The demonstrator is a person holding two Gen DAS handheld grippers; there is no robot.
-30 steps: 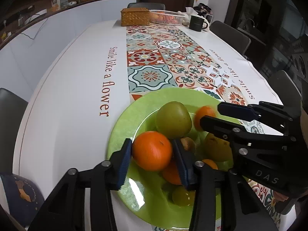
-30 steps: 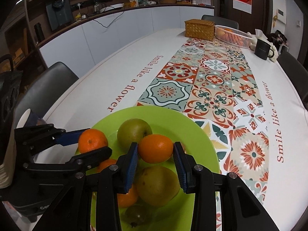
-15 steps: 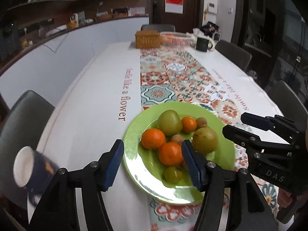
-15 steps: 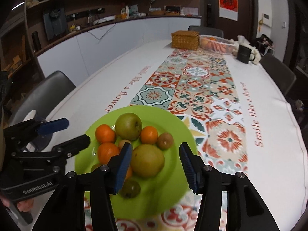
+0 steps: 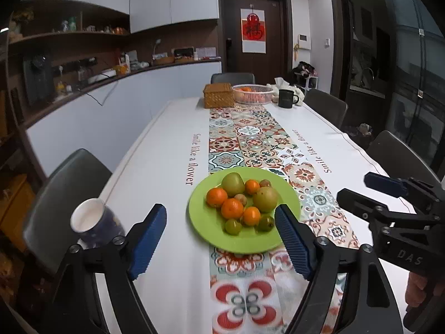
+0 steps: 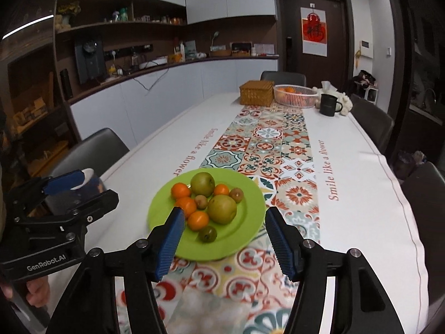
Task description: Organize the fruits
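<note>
Two grippers: left gripper (image 5: 221, 239) and right gripper (image 6: 224, 240), both released, holding nothing, just short of the green plate (image 5: 286, 233)
Fruit: oranges (image 5: 232, 208), pears (image 5: 265, 199) heaped on plate
Blue mug (image 5: 94, 224): left of plate
Plate: on table (image 5: 155, 172)

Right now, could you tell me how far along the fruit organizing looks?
Done: the fruit sits gathered on the green plate, oranges beside the big pears. In hand: nothing; the left gripper and right gripper are open and empty. Left: seemingly nothing on this plate.
</note>
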